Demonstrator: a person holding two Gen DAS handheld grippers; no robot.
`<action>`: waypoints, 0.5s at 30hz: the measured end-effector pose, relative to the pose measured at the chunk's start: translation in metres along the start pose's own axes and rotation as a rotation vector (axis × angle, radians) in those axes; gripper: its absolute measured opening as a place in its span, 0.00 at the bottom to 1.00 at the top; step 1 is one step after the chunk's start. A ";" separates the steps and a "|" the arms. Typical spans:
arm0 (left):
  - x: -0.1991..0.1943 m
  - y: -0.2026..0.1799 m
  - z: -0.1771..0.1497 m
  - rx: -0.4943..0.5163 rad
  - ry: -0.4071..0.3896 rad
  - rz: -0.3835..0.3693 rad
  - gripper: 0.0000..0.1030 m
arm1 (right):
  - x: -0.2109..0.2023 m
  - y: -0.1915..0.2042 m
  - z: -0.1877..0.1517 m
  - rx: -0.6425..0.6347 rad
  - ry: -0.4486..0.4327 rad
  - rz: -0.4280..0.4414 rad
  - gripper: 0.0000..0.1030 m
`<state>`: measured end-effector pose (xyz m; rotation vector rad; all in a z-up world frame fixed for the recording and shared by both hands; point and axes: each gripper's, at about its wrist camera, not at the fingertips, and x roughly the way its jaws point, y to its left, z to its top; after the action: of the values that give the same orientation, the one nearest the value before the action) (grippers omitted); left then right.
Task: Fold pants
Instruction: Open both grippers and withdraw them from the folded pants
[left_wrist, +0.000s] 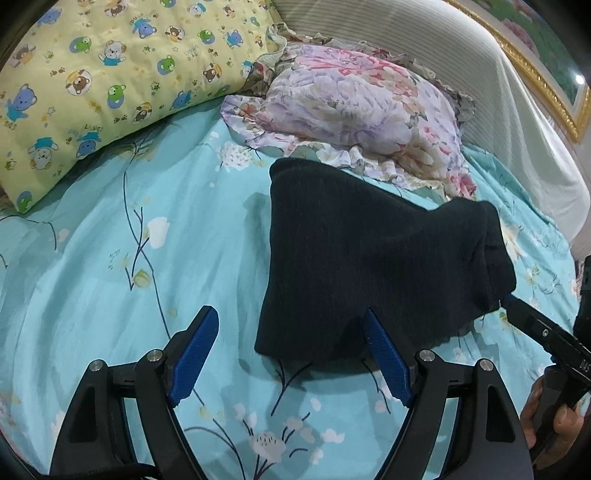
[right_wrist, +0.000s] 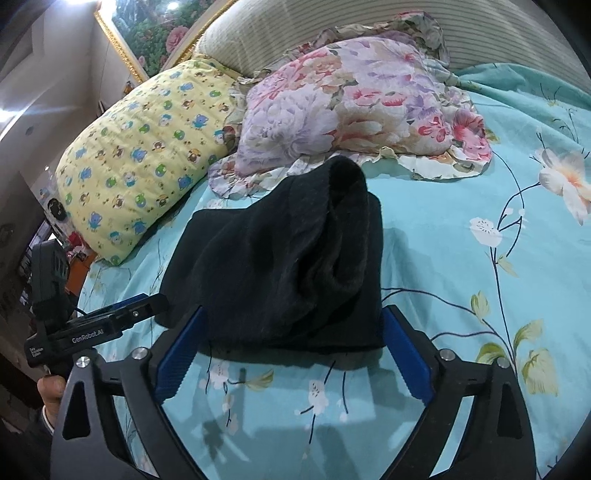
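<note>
A bed covered by a turquoise sheet (left_wrist: 92, 258) printed with white blossoms and thin dark branches fills both views. At its head lie a yellow pillow (left_wrist: 110, 74) patterned with cartoon bears and a ruffled floral pillow (left_wrist: 362, 110) in pink and lilac, side by side and touching; behind them rises a pale ribbed headboard (left_wrist: 461, 66), and above that a gilt-framed picture (left_wrist: 546, 88) hangs on the wall. The dark pants (left_wrist: 362, 266), already gathered into a compact bundle, lie on the sheet just in front of the floral pillow, one bunched end standing up with its fuzzy lining showing in the right wrist view. The left hand-held gripper (left_wrist: 290, 325) has its blue-padded fingers spread wide apart; its right finger tip overlaps the near edge of the pants while the left finger hangs over bare sheet. The right hand-held gripper (right_wrist: 291, 325) is also spread wide, its two fingers flanking the near end of the bundle on either side, clamped on nothing. In the left wrist view, the right one's fingertip reaches the far right corner of the fabric.
</note>
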<state>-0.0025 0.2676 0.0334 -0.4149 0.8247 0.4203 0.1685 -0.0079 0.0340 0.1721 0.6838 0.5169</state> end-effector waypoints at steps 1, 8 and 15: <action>-0.001 -0.001 -0.002 0.004 0.000 0.007 0.79 | -0.002 0.002 -0.002 -0.007 -0.006 -0.006 0.93; -0.007 -0.005 -0.010 0.006 0.000 0.035 0.81 | -0.006 0.011 -0.011 -0.055 -0.017 -0.026 0.96; -0.017 -0.012 -0.021 0.048 -0.007 0.065 0.81 | -0.009 0.022 -0.020 -0.113 -0.025 -0.046 0.97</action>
<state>-0.0195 0.2434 0.0356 -0.3423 0.8419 0.4614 0.1407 0.0055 0.0305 0.0569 0.6316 0.5071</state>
